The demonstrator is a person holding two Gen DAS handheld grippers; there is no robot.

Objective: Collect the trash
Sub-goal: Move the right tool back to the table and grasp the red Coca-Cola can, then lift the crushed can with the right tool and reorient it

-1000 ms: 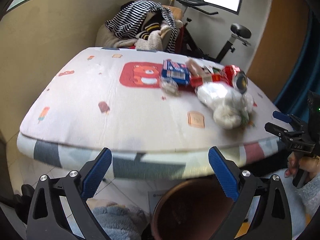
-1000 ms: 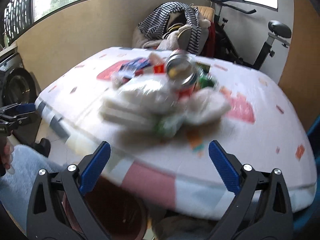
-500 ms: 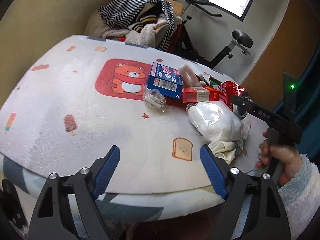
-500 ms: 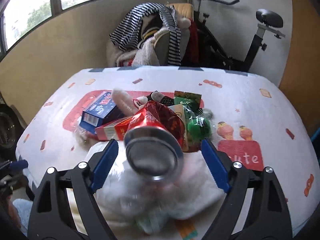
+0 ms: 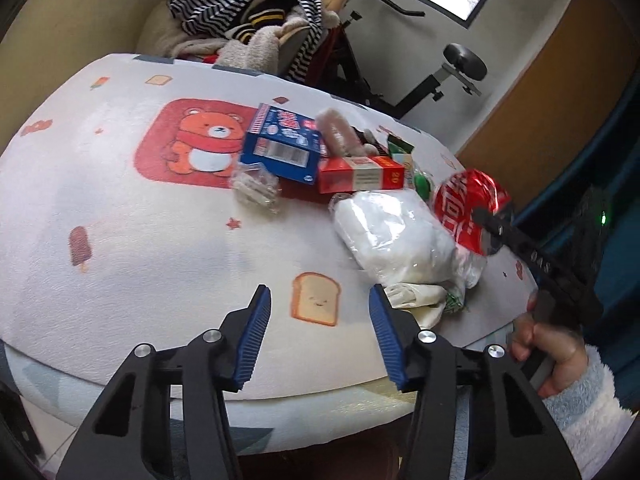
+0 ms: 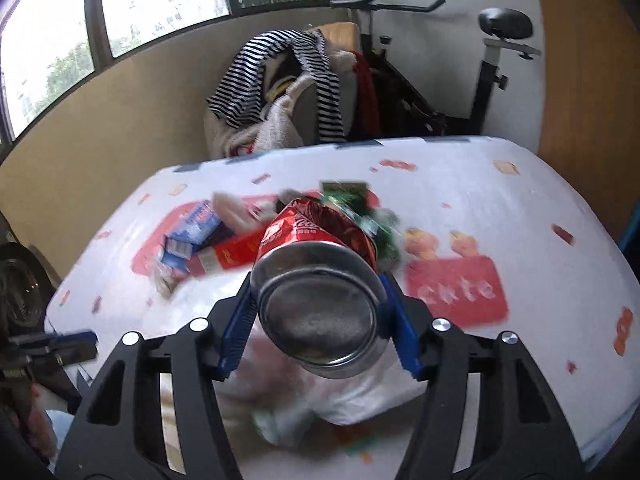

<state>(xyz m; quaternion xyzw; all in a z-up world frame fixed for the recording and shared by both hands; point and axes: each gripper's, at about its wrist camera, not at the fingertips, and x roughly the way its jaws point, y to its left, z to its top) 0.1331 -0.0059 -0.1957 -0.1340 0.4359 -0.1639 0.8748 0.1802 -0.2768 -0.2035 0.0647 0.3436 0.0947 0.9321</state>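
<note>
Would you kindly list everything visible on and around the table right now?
Table: one, white cartoon-print cover.
Soda can: one, red, crushed, between the right tool's pads.
Plastic bag: one, white, right side of the table.
Blue box: one, centre, on the bear print.
Red box: one, beside the blue box.
Clear wrapper: one, crumpled, in front of the blue box.
Clothes pile: striped and beige, on a chair behind.
Exercise bike: one, black, back right.
Left tool: blue pads, closing on nothing.
Right tool: blue pads, closing around the can.
Hand: fluffy pale sleeve.
</note>
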